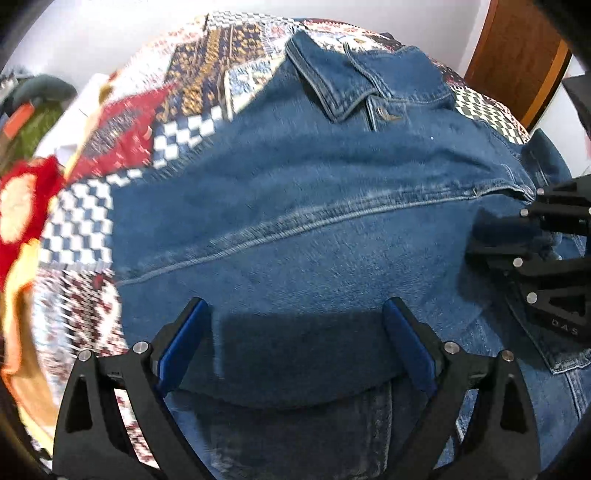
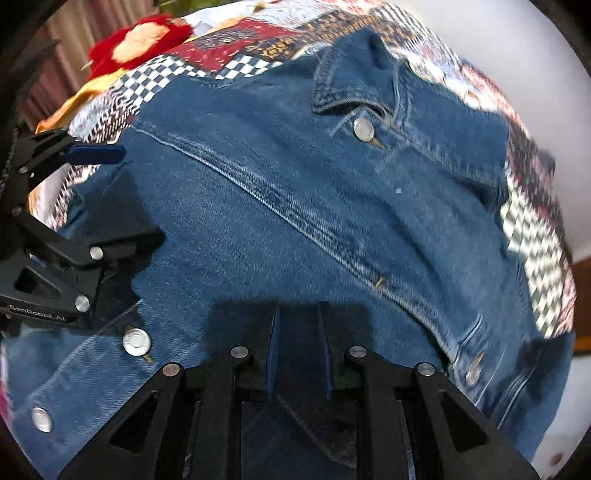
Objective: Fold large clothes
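At the far left of the left wrist view, a red and cream plush thing (image 1: 22, 206) is seen at the edge of a patchwork quilt (image 1: 184, 85), which is patterned with checks, red squares and gold motifs. A blue denim jacket (image 1: 295, 206) is spread across that quilt and fills most of both views. Its collar (image 1: 332, 81) is turned toward the far side, and a metal button (image 2: 364, 129) is fastened just below it. A stitched seam (image 1: 280, 229) is seen running across the cloth from left to right.

The left gripper (image 1: 295, 332) is held near the bottom of its view with its jaws spread wide; its blue pads (image 1: 184, 339) are set apart above the denim and nothing is clamped between them. Further buttons (image 2: 136, 341) are seen along the near left edge of the jacket in the right wrist view.

The right gripper (image 2: 298, 347) is pointed down at the jacket with its jaws nearly closed, and a fold of denim is pinched between them. At the far right, a brown wooden panel (image 1: 517, 62) is seen against a white wall (image 1: 92, 33).
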Demonstrator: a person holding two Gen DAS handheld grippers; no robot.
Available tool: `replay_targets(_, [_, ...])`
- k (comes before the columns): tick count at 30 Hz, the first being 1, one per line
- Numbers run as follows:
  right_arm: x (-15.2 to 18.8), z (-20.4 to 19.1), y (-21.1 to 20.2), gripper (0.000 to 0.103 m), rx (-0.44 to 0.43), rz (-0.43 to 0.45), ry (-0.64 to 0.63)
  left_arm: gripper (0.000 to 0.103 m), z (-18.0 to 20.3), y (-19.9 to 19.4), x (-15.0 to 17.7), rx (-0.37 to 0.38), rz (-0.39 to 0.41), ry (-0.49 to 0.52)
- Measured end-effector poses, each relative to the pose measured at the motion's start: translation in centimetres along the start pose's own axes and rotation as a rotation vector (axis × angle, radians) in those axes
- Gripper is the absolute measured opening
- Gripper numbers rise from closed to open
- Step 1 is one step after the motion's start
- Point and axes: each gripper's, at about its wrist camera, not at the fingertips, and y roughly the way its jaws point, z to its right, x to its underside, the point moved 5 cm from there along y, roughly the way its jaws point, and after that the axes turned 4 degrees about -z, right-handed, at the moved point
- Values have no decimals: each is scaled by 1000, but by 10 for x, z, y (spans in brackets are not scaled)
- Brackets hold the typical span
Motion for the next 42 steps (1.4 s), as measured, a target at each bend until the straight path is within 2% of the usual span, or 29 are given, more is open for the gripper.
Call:
replay_targets(3, [2, 1, 0, 16, 40, -5, -32, 103, 0, 5, 0, -7, 5, -7])
replay_targets(5, [2, 7, 0, 27, 61, -3, -33, 103, 1, 7, 1, -12, 7, -6])
replay_targets(7, [1, 16, -2, 81, 180, 10, -30, 103, 3, 6, 2, -24, 15, 3])
replay_targets(8, [2, 19, -4, 84, 226, 31, -41, 103, 4, 5, 3, -30, 16, 7])
replay_targets(13, [17, 38, -17, 84, 161, 39, 42, 103, 7, -3, 9, -48, 13, 3])
replay_targets(18, [38, 59, -55, 84, 133, 106, 153, 102, 19, -23, 13, -73, 37, 27])
replay_targets(21, [49, 72, -82, 84, 101, 163, 229, 102, 34, -43, 9, -49, 79, 49])
replay_targets(27, [84, 106, -130, 84, 57, 269, 379, 102, 65, -79, -18, -75, 172, 101])
replay_targets(34, [147, 154, -163, 85, 52, 342, 562, 102, 107, -101, -45, -54, 231, 149])
replay_targets(39, [205, 193, -159, 85, 47, 331, 731, 102, 137, -98, -62, 5, 221, 169])
replay_targets(42, [236, 215, -149, 85, 10, 321, 847, 102, 157, -88, -71, 34, 208, 195])
